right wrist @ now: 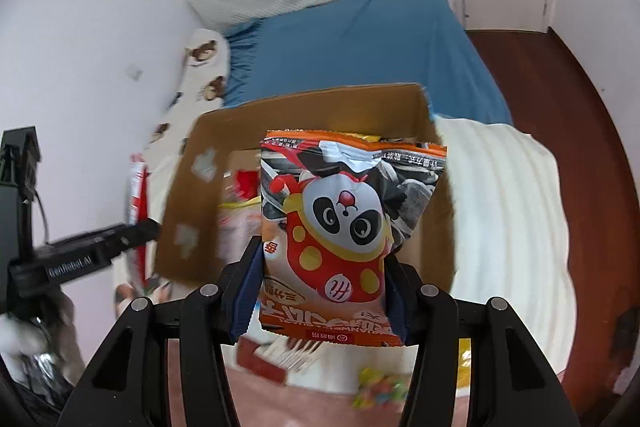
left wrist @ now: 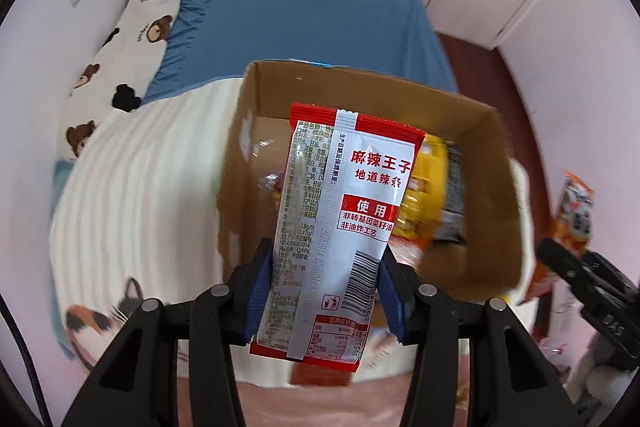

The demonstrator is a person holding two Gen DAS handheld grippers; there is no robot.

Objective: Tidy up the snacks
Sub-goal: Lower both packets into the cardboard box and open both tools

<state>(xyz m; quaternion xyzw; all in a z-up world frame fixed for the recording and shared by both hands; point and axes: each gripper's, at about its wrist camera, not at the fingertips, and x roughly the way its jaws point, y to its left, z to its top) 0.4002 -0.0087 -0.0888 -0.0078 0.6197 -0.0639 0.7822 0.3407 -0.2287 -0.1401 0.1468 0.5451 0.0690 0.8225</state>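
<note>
My left gripper [left wrist: 326, 291] is shut on a red and white snack packet [left wrist: 344, 219] with Chinese print, held upright above an open cardboard box [left wrist: 492, 195]. Yellow and dark packets [left wrist: 436, 203] lie inside the box. My right gripper [right wrist: 322, 291] is shut on an orange panda snack bag [right wrist: 340, 227], also held over the cardboard box [right wrist: 188, 211]. From the left wrist view the right gripper [left wrist: 576, 267] and its orange bag [left wrist: 576, 215] show at the right edge. Seen from the right wrist, the left gripper [right wrist: 136, 231] and its packet [right wrist: 138, 199] sit at the left.
The box rests on a white ribbed blanket [left wrist: 140, 195] on a bed with a blue sheet [left wrist: 304, 19]. A bear-print pillow [left wrist: 120, 55] lies along the wall. Loose snacks [right wrist: 380, 389] lie on pink cloth near me. Wooden floor [right wrist: 560, 99] lies to the right.
</note>
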